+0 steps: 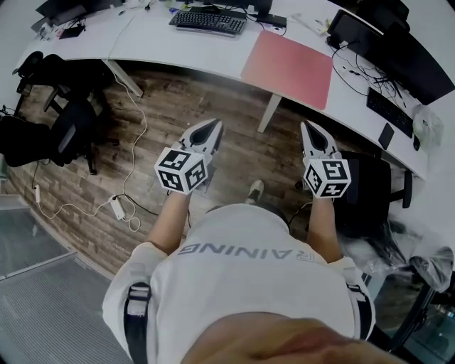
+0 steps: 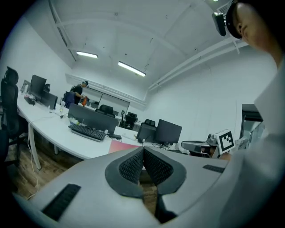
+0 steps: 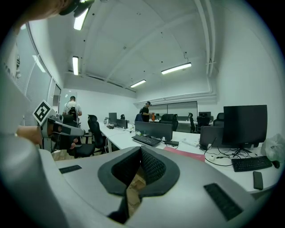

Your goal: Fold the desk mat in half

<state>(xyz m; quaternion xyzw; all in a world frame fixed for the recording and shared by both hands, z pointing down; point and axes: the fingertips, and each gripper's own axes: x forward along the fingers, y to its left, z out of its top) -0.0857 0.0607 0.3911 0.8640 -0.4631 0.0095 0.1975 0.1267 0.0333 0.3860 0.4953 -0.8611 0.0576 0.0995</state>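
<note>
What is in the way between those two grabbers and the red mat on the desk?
Nothing visible. Only open floor separates the left gripper and right gripper from the desk mat; the mat's surface is bare, the keyboard lying beside it.

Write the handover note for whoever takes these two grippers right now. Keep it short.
Left gripper: jaws together, nothing between them, held in the air over the floor.
Right gripper: jaws together, empty, held in the air beside the left one.
Desk mat: red, lying flat and unfolded on the white desk, to the right of the keyboard. Neither gripper touches it; both are short of the desk edge.
Done: nothing yet.
Left: step up to the desk, open the jaws, grip one edge of the mat, bring it over onto the opposite edge and let go.
</note>
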